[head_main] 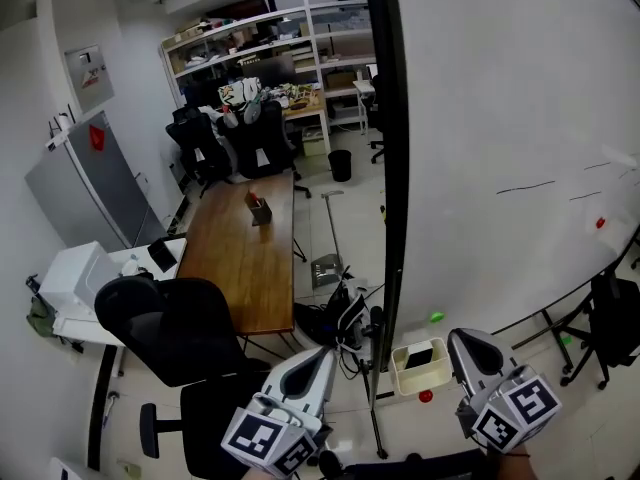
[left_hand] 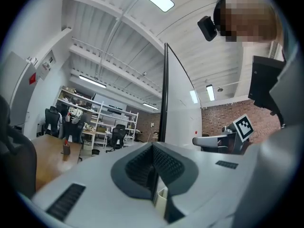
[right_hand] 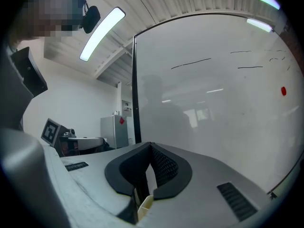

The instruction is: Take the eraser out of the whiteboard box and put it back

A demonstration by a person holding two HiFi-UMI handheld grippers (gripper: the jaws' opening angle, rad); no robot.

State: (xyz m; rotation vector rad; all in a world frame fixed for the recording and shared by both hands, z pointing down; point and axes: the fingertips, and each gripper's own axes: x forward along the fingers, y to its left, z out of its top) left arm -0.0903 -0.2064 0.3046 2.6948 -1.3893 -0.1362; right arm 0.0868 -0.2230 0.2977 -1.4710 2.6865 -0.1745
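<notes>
A small cream whiteboard box (head_main: 424, 370) hangs at the lower edge of the big whiteboard (head_main: 500, 118), next to its black frame. A dark eraser (head_main: 418, 357) lies inside it. Below the box is a red magnet (head_main: 426, 396), above it a green one (head_main: 436, 317). My left gripper (head_main: 323, 354) is at the bottom of the head view, left of the box, with its jaws shut and nothing between them (left_hand: 153, 148). My right gripper (head_main: 463, 338) hovers just right of the box, shut and empty (right_hand: 151, 148). Neither touches the box.
A long wooden table (head_main: 245, 258) stands left of the board, with a black office chair (head_main: 175, 328) at its near end. Cables and the board's stand legs (head_main: 375, 408) lie by the frame. Shelves (head_main: 270, 48) and desks fill the back; a red magnet (head_main: 600, 223) sits on the board.
</notes>
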